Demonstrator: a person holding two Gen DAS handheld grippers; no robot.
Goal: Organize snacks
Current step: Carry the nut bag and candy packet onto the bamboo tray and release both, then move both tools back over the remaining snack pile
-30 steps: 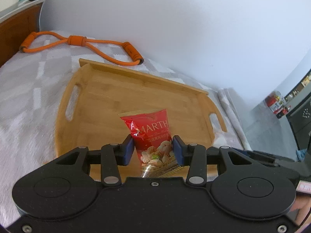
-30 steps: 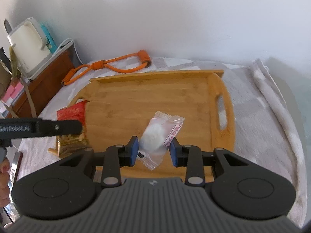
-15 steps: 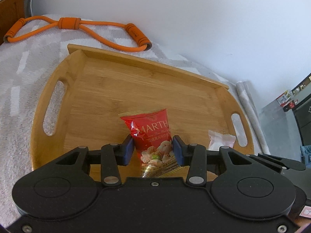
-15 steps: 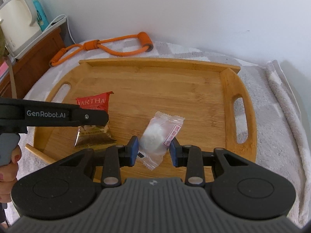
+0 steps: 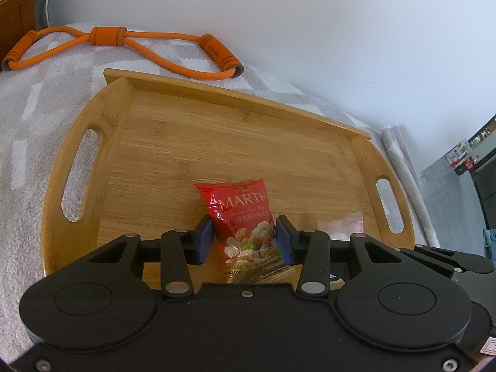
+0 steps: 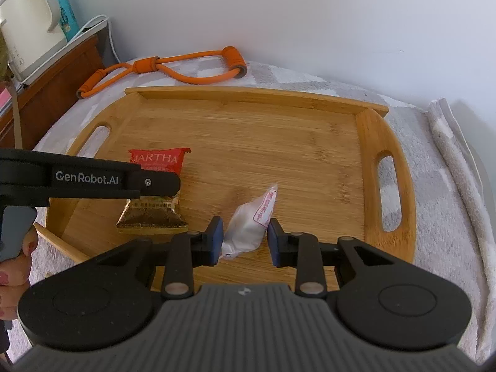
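A red nut snack packet (image 5: 238, 207) stands between the pads of my left gripper (image 5: 245, 238), which is shut on it. Its gold lower end rests on the wooden tray (image 5: 217, 142) near the front left rim, as the right wrist view shows for the red packet (image 6: 155, 159). My right gripper (image 6: 243, 238) is shut on a white wrapped candy packet (image 6: 251, 223), low over the tray (image 6: 279, 142) near its front middle. The candy packet tilts up to the right. From the left wrist view the white packet (image 5: 341, 226) is partly hidden behind my fingers.
An orange resistance band (image 6: 186, 68) lies on the grey-white blanket (image 6: 434, 186) behind the tray, by the wall. A wooden bedside cabinet (image 6: 55, 83) with a white kettle (image 6: 28, 24) stands at the left. A person's hand (image 6: 12, 266) grips the left tool's handle.
Both grippers came down and forward over the tray with their packets. The red packet now touches the tray floor. The white packet has turned and tilted between the right pads.
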